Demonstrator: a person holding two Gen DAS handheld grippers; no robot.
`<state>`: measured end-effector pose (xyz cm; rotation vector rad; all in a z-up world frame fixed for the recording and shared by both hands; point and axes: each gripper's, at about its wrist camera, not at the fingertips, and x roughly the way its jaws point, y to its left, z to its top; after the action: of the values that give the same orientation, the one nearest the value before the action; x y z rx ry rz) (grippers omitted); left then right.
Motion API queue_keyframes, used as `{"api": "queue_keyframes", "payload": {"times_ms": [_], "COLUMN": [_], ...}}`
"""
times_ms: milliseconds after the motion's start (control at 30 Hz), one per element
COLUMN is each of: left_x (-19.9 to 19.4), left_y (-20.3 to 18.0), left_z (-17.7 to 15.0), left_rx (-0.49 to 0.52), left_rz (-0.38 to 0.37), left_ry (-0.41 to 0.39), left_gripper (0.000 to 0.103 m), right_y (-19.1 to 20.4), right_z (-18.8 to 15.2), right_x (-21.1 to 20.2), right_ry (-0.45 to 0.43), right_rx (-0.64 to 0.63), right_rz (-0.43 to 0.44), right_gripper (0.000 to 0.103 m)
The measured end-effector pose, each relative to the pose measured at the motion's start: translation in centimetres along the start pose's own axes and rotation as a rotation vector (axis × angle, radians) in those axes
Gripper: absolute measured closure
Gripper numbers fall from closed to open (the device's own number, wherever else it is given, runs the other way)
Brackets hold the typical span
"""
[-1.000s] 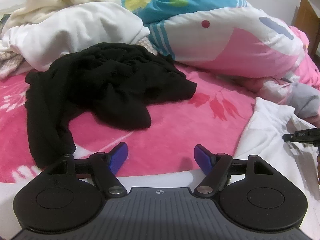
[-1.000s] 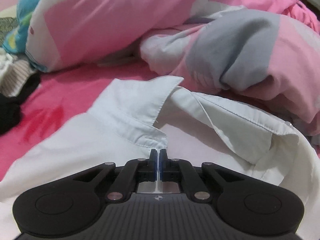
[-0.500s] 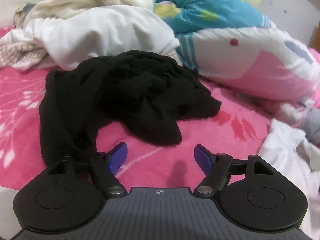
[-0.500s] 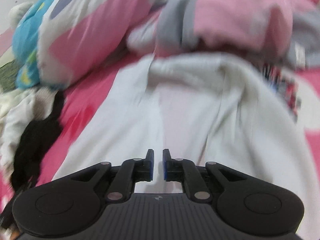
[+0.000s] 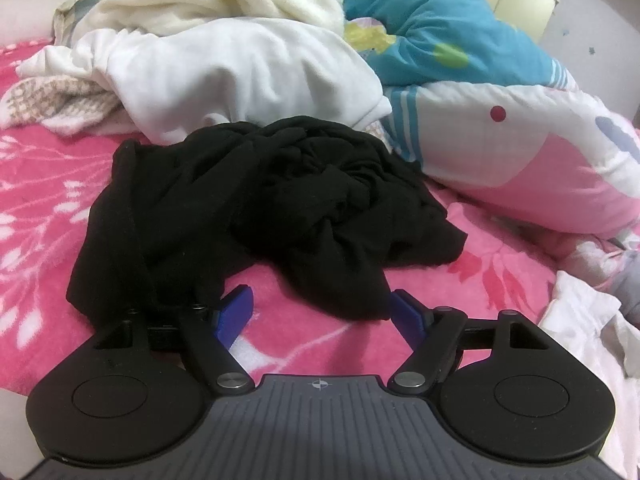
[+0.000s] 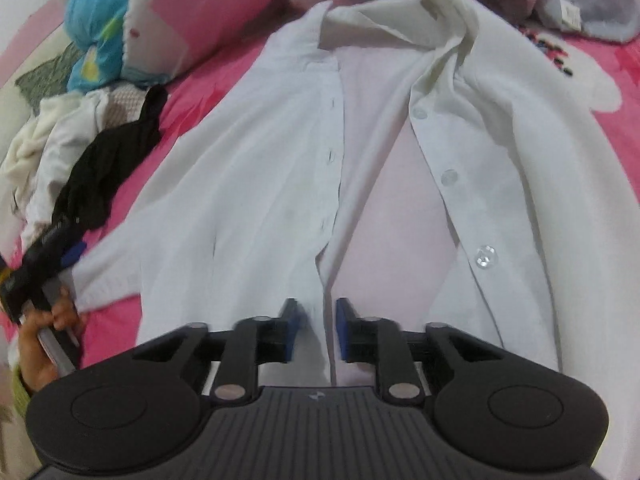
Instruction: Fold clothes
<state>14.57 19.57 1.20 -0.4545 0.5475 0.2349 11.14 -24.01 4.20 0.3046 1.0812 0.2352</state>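
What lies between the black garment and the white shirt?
A bare strip of pink bedsheet runs between the black garment and the white shirt, as the right wrist view shows.

The left gripper [image 5: 318,312] stands with its jaws wide apart over the pink bedspread [image 5: 40,208], nothing between them. A crumpled black garment [image 5: 256,208] lies just ahead at twelve o'clock, one fold near the right fingertip. White clothes [image 5: 240,68] pile at eleven o'clock, a patterned duvet [image 5: 500,120] at two o'clock.

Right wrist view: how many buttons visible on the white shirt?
3, down the white shirt's button placket: upper button, middle button, lower button. Others may hide under the collar.
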Motion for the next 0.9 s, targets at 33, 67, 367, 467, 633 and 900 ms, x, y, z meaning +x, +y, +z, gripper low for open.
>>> {"api": "queue_keyframes", "payload": {"times_ms": [33, 67, 367, 467, 633, 900], "left_x": [0.0, 0.1, -0.7, -2.3, -6.8, -15.1], "left_y": [0.0, 0.0, -0.5, -1.0, -2.8, -3.3], "left_z": [0.0, 0.0, 0.4, 0.7, -0.1, -4.7], "left_rx": [0.0, 0.002, 0.026, 0.032, 0.12, 0.263], "left_rz": [0.001, 0.003, -0.068, -0.176, -0.363, -0.529], "left_ry": [-0.001, -0.001, 0.036, 0.061, 0.034, 0.024], "left_gripper": [0.027, 0.027, 0.022, 0.021, 0.019, 0.008], "right_y": [-0.1, -0.4, -2.6, -1.6, -0.7, 2.5], "right_z": [-0.3, -0.5, -2.9, -5.0, -11.4, -22.6], "right_x": [-0.4, -0.8, -3.9, -7.4, -14.4, -21.1], "right_ry": [-0.018, -0.039, -0.169, -0.23, -0.338, -0.489], "right_rx": [-0.004, 0.0, 0.097, 0.087, 0.115, 0.045], "right_rz": [-0.017, -0.035, -0.082, -0.072, -0.115, -0.246], "right_gripper": [0.102, 0.102, 0.1, 0.098, 0.057, 0.022]}}
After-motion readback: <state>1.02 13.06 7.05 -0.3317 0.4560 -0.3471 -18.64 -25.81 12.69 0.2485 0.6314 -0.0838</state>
